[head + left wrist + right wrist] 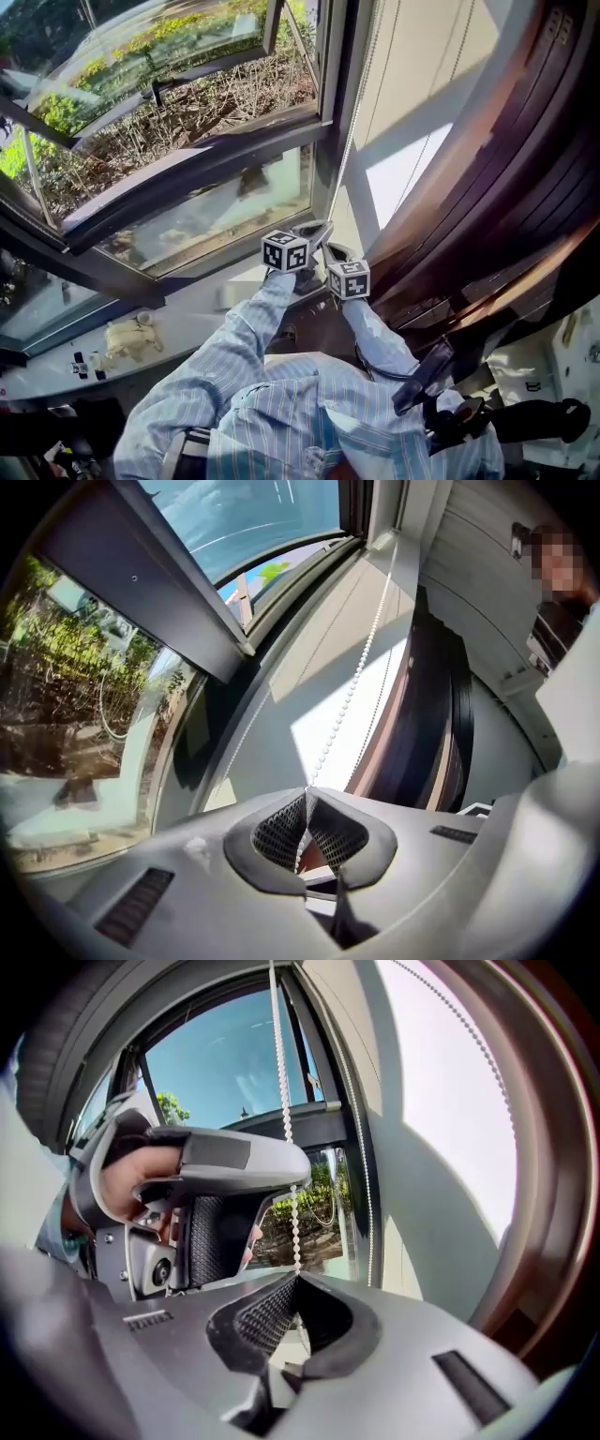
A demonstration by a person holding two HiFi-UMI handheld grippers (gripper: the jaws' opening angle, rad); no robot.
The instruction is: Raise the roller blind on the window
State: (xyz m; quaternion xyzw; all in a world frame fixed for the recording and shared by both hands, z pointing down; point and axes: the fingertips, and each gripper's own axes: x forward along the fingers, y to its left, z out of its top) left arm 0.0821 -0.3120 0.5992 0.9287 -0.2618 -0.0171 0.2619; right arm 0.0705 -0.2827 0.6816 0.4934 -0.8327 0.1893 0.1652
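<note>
The beige roller blind (pixel 412 103) hangs over the pane right of the open window. Its white bead chain (pixel 349 141) runs down the blind's left edge to both grippers. My left gripper (pixel 317 229) is shut on the chain, which rises from its pads towards the top of the window (pixel 349 692). Just below it and to the right, my right gripper (pixel 335 251) is also shut on the chain (pixel 286 1119). In the right gripper view the left gripper (pixel 216 1180) sits close above, on the same strand. A second strand (pixel 361 1147) hangs free beside it.
An open window sash (pixel 187 112) tilts outward at the left, with bushes beyond. The white sill (pixel 187 314) below carries small objects (pixel 129 337). A dark curved frame (pixel 506 187) stands to the right. A person (pixel 562 602) is at the far right.
</note>
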